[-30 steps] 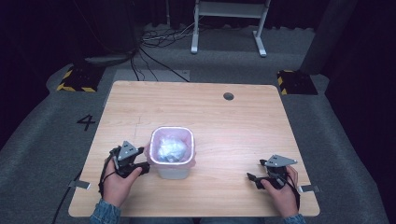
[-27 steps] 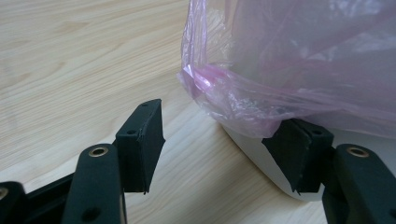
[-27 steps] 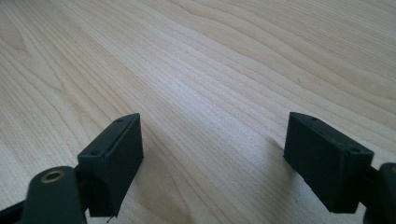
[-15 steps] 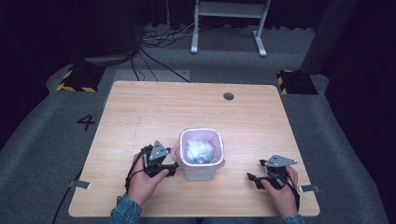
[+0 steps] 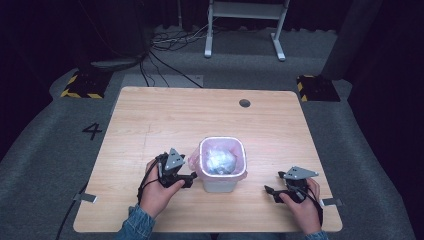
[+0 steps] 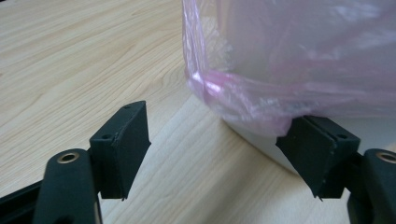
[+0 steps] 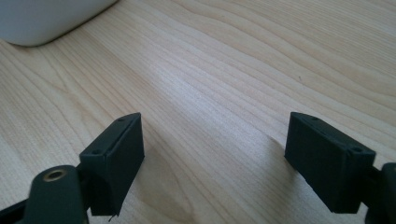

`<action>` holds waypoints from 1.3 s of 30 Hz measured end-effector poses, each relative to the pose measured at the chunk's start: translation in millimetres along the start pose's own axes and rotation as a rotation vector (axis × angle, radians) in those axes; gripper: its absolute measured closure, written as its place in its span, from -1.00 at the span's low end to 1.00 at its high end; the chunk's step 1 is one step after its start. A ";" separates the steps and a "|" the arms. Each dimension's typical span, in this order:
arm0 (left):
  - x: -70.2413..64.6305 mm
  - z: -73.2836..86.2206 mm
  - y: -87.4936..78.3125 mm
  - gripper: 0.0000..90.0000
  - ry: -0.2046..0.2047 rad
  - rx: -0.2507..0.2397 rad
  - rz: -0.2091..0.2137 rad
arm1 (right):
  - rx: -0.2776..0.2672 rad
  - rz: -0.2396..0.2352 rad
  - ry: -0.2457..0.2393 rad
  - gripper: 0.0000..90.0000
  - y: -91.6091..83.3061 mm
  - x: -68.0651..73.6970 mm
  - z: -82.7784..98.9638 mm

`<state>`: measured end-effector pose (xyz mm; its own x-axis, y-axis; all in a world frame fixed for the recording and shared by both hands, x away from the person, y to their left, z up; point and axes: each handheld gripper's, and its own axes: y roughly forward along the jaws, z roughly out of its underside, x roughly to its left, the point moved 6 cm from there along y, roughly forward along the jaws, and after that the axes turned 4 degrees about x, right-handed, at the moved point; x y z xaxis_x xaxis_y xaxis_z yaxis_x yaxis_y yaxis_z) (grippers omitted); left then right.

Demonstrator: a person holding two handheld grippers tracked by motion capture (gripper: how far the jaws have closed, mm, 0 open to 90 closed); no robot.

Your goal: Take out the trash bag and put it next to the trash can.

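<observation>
Grey floor (image 5: 45, 150) bears a "4" (image 5: 92, 131) beside the table (image 5: 150, 120); left gripper (image 5: 189, 179) and right gripper (image 5: 270, 191) both gape, unladen.

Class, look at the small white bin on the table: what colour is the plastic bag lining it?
Translucent pink plastic bag, folded over the small white bin's rim; clearest in the left gripper view.

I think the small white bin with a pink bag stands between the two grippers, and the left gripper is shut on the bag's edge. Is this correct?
Not quite. The bin with the pink bag does stand between the two grippers, but the left gripper is open, not shut on the bag. The left gripper view shows its jaws wide apart, one of them right at the bag's hanging edge. The right gripper is open too.
</observation>
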<state>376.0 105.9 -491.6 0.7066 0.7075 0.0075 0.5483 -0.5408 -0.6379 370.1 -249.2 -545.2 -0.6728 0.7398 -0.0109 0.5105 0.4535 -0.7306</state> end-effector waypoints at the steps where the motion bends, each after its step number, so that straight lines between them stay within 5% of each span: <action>1: -0.2 1.3 -2.7 -0.47 0.002 0.001 0.001 | 0.000 0.003 0.001 -0.59 0.0 0.8 0.0; 18: -8.1 5.6 -23.5 -0.60 0.005 0.022 0.031 | -0.111 -0.104 -0.152 -0.31 -9.5 66.2 -58.6; 24: -2.9 9.2 -26.2 -0.60 -0.002 0.028 0.020 | -0.136 -0.122 -0.181 -0.10 -6.4 73.1 -75.5; 28: 1.1 11.8 -27.6 -0.60 0.005 0.032 0.003 | -0.162 -0.103 -0.175 0.25 -7.9 75.0 -81.6; 34: 4.8 14.8 -30.7 -0.60 0.003 0.038 -0.004 | -0.228 -0.150 -0.146 0.79 -18.3 76.2 -88.2; 39: 8.8 4.7 -36.4 -0.60 0.040 0.025 -0.026 | -0.257 -0.118 -0.166 0.84 -29.1 75.3 -94.6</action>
<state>360.1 134.0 -471.9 0.7098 0.7022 0.0548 0.5557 -0.5105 -0.6562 355.2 -159.7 -460.1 -0.8026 0.5932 -0.0628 0.5282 0.6578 -0.5370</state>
